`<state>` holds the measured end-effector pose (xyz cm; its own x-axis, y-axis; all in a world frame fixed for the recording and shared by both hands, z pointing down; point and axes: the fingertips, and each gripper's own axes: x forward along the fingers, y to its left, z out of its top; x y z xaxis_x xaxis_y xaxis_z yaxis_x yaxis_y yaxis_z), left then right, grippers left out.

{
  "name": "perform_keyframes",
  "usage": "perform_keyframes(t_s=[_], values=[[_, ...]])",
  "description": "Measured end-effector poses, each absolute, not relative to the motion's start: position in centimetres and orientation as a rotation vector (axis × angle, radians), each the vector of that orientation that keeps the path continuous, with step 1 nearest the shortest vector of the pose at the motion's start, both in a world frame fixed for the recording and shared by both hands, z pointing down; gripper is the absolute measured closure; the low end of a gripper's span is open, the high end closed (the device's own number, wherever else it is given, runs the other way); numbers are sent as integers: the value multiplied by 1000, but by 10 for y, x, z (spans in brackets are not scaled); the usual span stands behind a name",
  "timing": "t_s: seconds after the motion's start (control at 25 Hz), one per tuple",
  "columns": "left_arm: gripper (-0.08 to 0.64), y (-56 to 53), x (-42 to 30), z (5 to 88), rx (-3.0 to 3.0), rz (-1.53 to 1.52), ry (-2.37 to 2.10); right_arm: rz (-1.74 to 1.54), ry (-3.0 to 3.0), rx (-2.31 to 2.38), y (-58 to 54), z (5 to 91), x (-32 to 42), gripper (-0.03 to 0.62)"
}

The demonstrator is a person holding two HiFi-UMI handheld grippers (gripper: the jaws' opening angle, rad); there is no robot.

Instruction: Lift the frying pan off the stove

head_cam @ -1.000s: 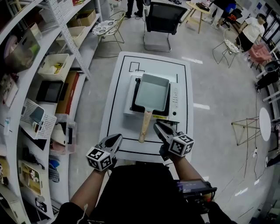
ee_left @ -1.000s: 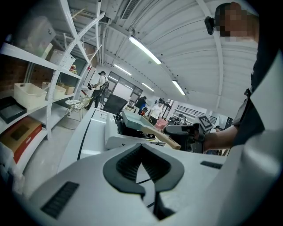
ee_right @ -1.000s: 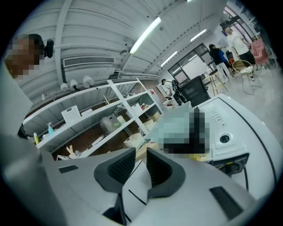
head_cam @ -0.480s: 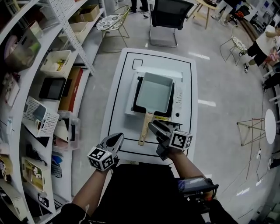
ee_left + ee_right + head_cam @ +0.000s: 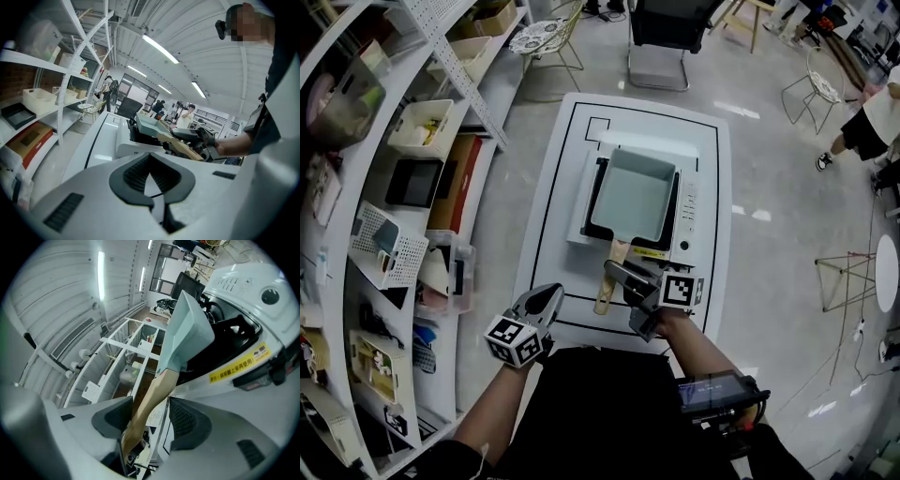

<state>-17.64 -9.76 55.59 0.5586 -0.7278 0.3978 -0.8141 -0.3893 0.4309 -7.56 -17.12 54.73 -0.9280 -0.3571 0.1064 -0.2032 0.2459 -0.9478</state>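
Note:
A pale teal square frying pan (image 5: 633, 195) sits on a white single-burner stove (image 5: 686, 211) on the white table (image 5: 548, 234). Its wooden handle (image 5: 606, 281) points toward me. My right gripper (image 5: 614, 274) is rolled on its side at the handle. In the right gripper view the handle (image 5: 152, 394) runs between the pads (image 5: 187, 420) of the right gripper (image 5: 150, 417). Those jaws have just been opening and stand wide, not pressing the handle. The pan (image 5: 187, 333) rises beyond. My left gripper (image 5: 551, 295) hovers at the table's near edge, its jaws together and empty.
Shelves (image 5: 394, 187) with bins and trays line the left side. A black chair (image 5: 666, 28) stands past the table's far end, and a wire chair (image 5: 534, 42) lies further left. A person (image 5: 872, 122) stands at the upper right. The left gripper view shows the pan (image 5: 147, 124) ahead.
The right gripper has rolled onto its side and slid left to the wooden handle, and its jaws have spread apart around it. The left gripper has stayed put.

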Motion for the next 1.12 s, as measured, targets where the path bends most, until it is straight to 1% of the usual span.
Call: perform_keyframes(t_s=[0.6, 0.72, 0.8, 1.12], values=[[551, -109, -171, 560, 2171, 231, -1242, -1882, 2218, -428, -181, 550, -87, 348], [551, -111, -169, 558, 2173, 233, -1236, -1888, 2223, -434, -181, 550, -87, 368], [551, -113, -169, 557, 2178, 231, -1227, -1879, 2215, -429, -182, 547, -87, 405], [552, -116, -182, 558, 2208, 254, -1181, -1884, 2223, -472, -182, 550, -91, 416]])
